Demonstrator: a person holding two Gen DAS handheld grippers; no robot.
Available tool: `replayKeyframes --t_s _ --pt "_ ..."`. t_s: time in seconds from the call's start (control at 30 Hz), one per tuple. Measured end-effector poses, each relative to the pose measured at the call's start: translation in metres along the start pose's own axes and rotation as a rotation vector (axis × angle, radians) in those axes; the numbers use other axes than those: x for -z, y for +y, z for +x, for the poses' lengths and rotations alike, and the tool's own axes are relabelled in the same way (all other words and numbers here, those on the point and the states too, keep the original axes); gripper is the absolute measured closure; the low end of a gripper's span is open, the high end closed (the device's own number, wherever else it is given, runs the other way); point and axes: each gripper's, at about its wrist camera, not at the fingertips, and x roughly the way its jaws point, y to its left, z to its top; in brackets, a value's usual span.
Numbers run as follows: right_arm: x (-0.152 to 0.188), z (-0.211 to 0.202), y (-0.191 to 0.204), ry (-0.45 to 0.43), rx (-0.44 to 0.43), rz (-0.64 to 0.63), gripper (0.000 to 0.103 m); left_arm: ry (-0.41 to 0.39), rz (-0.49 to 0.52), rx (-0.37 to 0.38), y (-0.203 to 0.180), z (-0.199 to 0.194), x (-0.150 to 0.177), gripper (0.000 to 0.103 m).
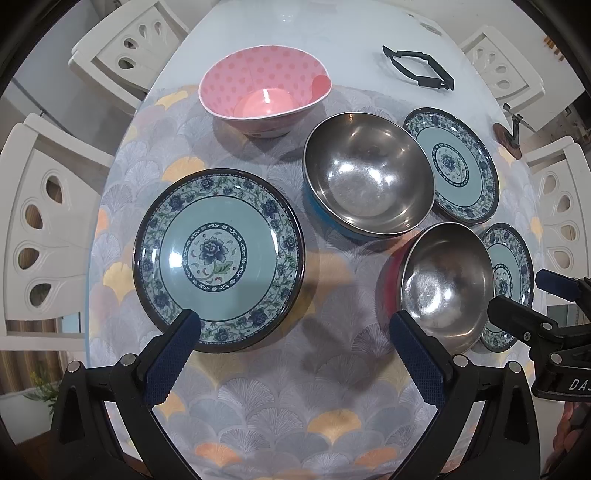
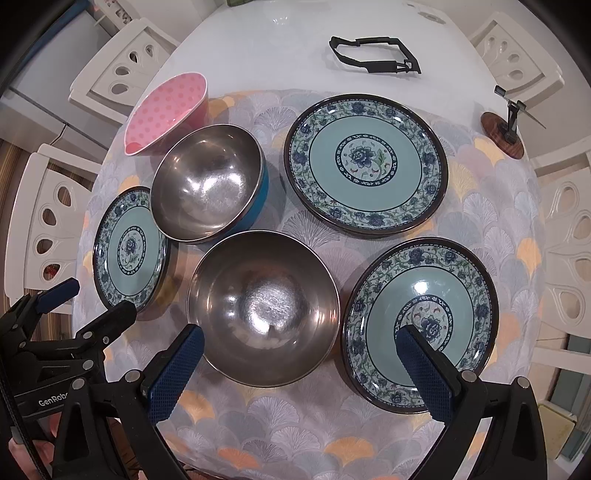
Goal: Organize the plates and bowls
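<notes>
1. Both grippers hang above the table (image 1: 258, 29), over a fan-patterned cloth (image 1: 295, 417).
2. Left gripper (image 1: 295, 325): jaws spread wide, nothing between them. One finger (image 1: 173, 354) overlaps the near rim of the left plate (image 1: 218, 258).
3. Right gripper (image 2: 301, 343): wide open too, holding nothing. It straddles the red bowl (image 2: 264, 310), and one finger (image 2: 424, 369) crosses the near plate (image 2: 421, 321).
4. The blue bowl (image 1: 369, 173) stands upright mid-cloth, just beyond the red bowl and beside the far plate (image 2: 365, 162).
5. The pink bowl (image 1: 264, 86), polka-dotted inside, sits at the cloth's far edge, apart from the steel pair.
6. So three plates lie flat and separate; none is stacked.
7. On the bare tabletop beyond: a black frame (image 2: 373, 55) and a small stand (image 2: 504, 133) on a wooden disc.
8. White chairs (image 1: 48, 236) ring the table.
</notes>
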Motion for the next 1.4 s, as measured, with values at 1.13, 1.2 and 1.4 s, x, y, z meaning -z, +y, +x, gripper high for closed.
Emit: replayKeyframes --t_s 1.13,1.2,1.4 --pt "0.0012 0.0055 -0.0007 0.029 -0.008 0.006 0.0 0.01 -0.017 -0.006 0.0023 -0.001 0.0029 0.001" --pt "0.0014 0.0065 -0.0006 0.032 -0.015 0.006 0.0 0.014 -0.021 -0.01 0.0026 0.0002 0.0036 0.001" --pt "0.0014 0.0087 -0.0005 0.039 -0.029 0.0 0.0 0.012 -0.033 -0.009 0.003 -0.0007 0.0058 0.001"
